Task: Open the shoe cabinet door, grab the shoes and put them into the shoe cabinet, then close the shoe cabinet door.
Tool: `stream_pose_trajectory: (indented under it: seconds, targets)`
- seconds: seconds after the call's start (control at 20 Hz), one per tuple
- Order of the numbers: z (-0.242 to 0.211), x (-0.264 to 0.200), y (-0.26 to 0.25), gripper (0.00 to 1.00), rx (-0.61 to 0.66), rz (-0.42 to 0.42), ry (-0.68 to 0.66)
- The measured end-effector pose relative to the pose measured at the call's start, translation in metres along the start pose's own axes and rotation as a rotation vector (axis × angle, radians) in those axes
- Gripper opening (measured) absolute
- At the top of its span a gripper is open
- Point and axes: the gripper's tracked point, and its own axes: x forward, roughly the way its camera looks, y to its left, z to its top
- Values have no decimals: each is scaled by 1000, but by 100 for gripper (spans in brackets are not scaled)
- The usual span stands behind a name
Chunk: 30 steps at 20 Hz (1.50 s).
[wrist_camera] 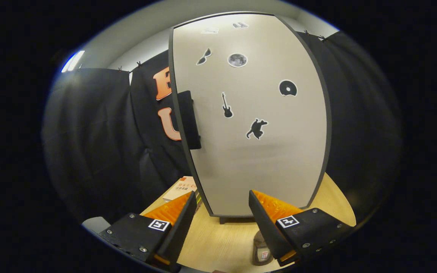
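standing just beyond the fingertips, the shoe cabinet (252, 151) faces the tongs with its pale door (256, 167) shut, the panel edged by a dark frame and resting on the light wooden table (222, 242)

a dark handle (189, 119) sits on the door's edge, up and beyond the left finger, well above both fingertips

small dark stickers dot the door above the tongs: a guitar (226, 105), a cat shape (256, 129), a disc (288, 88), a moon-like circle (237, 60) and sunglasses (203, 57)

the tongs (222, 199) are spread wide with nothing between the fingers, only bare table and the foot of the cabinet showing in the gap; the fingertips are near the door's lower edge, though whether they touch it cannot be told

a shoe (261, 248) lies on the table low down beside the right finger, partly hidden by it, close under the tongs and short of the cabinet

a book (180, 187) with a pale and orange cover lies flat on the table just beyond the left finger, beside the cabinet's lower corner

black cloth (97, 144) hangs behind the cabinet on both sides, with a ceiling light (73, 60) glowing far up past the left finger
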Motion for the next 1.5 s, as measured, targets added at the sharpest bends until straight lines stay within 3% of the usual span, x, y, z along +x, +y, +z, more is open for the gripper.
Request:
stream_pose_trajectory:
  seconds: [0.35, 0.75, 0.95, 1.05, 1.2, 1.3, 1.5]
  targets:
    - [32, 45, 30, 88, -15, 71, -35]
    - [69, 102, 57, 85, -68, 9, -92]
    - [93, 124, 65, 79, -111, -24, -143]
    - [100, 131, 69, 72, -137, -40, -166]
    - [104, 132, 59, 52, -163, -125, -188]
    - [103, 131, 59, 37, -141, -136, -184]
    - [101, 127, 59, 30, -129, -142, -165]
